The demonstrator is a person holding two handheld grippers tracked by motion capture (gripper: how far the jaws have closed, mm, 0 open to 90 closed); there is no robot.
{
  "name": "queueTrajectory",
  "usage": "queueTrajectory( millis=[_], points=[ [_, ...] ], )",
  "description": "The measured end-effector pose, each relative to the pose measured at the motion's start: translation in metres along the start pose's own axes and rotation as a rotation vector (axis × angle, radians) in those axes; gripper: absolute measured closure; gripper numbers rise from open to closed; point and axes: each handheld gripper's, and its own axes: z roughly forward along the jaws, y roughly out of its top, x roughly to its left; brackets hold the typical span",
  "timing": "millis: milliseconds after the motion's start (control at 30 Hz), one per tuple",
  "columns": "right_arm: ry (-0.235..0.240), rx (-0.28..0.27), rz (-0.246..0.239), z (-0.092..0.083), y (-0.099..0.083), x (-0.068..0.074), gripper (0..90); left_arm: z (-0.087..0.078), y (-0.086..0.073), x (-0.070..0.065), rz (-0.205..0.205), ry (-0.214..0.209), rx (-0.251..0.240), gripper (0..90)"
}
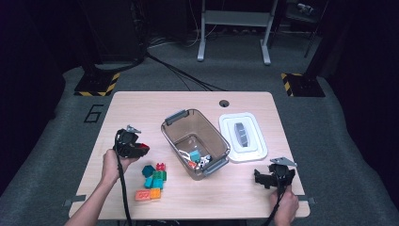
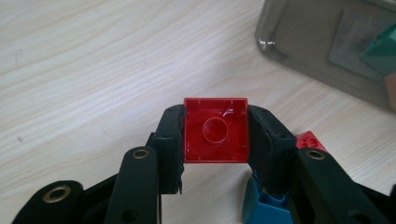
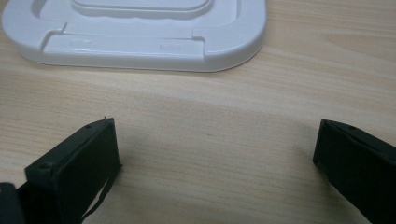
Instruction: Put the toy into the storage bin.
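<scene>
At the left of the table, my left gripper [image 1: 141,149] is clamped on a red brick [image 2: 215,130], both pads pressed flat against its opposite side walls. In the left gripper view the brick's hollow underside faces the camera: glossy moulded plastic, square, with one round tube at its centre. It is held clear of the pale wood-grain table [image 1: 141,106], with no contact below it that I can see.

My judgement is that the step in hand is carrying this brick to the bin [image 1: 195,141], a smoke-tinted translucent tub with rounded corners and grey handles, which stands to the right of the gripper and already holds a few pieces. To do it well I would keep the squeeze even, since smooth plastic can slip on the pads, lift high enough to clear the near rim, and let go only once the brick is squarely over the opening.

Just right of and below the gripper lies the loose pile of bricks [image 1: 154,181]: teal, green, red and orange, studded and hard-edged. A blue one [image 2: 266,210] sits right under the jaws.

Beyond the bin rests the white lid [image 1: 243,136], matte, with a raised border and a grey grip.

At far right, my right gripper [image 1: 260,178] is released, jaws wide apart over bare wood, near the lid's edge.
</scene>
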Motion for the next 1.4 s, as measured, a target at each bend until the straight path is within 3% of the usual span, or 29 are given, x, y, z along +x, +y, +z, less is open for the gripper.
queueTrajectory(
  millis=[433,833,1167,1400],
  points=[
    [-0.001,0.000,0.005,0.000,0.000,0.000,0.0,-0.033,0.027,0.005,0.033,0.020,-0.049,59.1],
    [0.001,0.002,0.001,0.000,0.000,0.000,0.0,-0.059,0.063,-0.004,0.078,0.038,-0.106,59.1],
    [0.001,0.000,0.003,0.000,0.000,0.000,0.0,-0.061,0.093,-0.024,0.153,0.021,-0.112,59.1],
    [-0.001,-0.001,0.005,0.000,0.000,0.000,0.0,-0.047,0.107,-0.045,0.187,-0.004,-0.112,59.0]
  ],
)
